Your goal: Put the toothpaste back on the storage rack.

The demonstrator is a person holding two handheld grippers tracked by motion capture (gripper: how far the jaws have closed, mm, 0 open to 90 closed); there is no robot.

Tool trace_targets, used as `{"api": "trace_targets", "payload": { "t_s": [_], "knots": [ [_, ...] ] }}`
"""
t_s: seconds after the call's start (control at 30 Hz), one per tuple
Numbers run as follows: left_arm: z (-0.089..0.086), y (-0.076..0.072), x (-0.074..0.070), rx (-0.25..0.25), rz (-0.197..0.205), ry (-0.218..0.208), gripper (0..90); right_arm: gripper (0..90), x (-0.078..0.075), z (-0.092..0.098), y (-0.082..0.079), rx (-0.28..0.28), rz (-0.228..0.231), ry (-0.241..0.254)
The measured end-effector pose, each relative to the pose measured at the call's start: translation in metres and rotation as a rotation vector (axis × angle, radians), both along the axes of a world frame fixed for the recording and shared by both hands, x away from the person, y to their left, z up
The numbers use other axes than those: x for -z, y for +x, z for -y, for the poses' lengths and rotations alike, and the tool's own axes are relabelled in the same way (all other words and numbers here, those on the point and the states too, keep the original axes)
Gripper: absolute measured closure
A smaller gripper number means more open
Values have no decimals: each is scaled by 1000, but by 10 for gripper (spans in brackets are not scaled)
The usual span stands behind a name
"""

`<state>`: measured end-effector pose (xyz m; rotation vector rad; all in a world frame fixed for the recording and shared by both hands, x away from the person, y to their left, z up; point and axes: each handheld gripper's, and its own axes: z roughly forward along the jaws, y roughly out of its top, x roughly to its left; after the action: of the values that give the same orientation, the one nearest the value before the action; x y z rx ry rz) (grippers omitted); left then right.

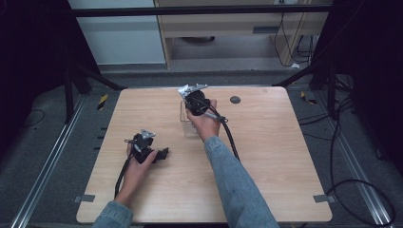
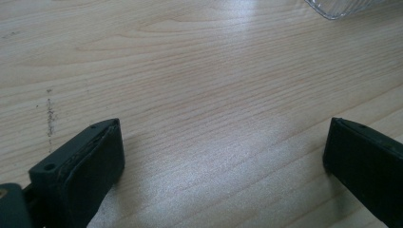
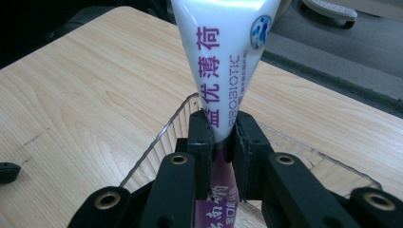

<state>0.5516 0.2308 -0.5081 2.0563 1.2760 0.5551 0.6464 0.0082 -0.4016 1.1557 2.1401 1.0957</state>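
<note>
My right gripper (image 3: 222,137) has its jaws clamped tight on a white tube (image 3: 223,61) with purple lettering, pinching it at its narrow flattened end, so the tube stands up and widens away from the jaws in the right gripper view. The tube hangs directly over a clear plastic tray (image 3: 161,137) with ribbed walls, which sits on the wooden table (image 3: 85,90); I cannot tell whether the tube's lower end touches the tray floor, because my own jaws cover it. In the high view the right gripper (image 1: 196,102) is above that tray (image 1: 183,116) near the far middle of the table (image 1: 266,156), with my hand wrapped around it. My left gripper (image 2: 223,156) has its jaws standing wide apart with nothing between them, just bare table (image 2: 190,71) beneath; in the high view it (image 1: 164,153) rests low toward the near left, well apart from the tray. I count one tube, one tray, two grippers, and one small dark round disc (image 1: 235,99) on the far side of the table. The tube's top is cut off by the frame edge, a corner of the tray (image 2: 342,7) barely enters the left gripper view, and a small black object (image 3: 7,172) at the left edge of the right gripper view is too cropped to identify.
</note>
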Motion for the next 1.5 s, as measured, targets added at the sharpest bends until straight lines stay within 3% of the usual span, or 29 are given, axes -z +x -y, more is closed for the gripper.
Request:
{"api": "trace_targets", "payload": {
  "t_s": [0.53, 1.17, 1.5],
  "knots": [
    [0, 0, 0, 2, 0, -1, 0, 784, 2, -13, 1, -9, 1, -23],
    [0, 0, 0, 3, 0, -1, 0, 757, 1, -14, 4, 12, -13, 6],
    [0, 0, 0, 3, 0, -1, 0, 711, -4, -10, 1, 20, -26, -7]
  ]
}}
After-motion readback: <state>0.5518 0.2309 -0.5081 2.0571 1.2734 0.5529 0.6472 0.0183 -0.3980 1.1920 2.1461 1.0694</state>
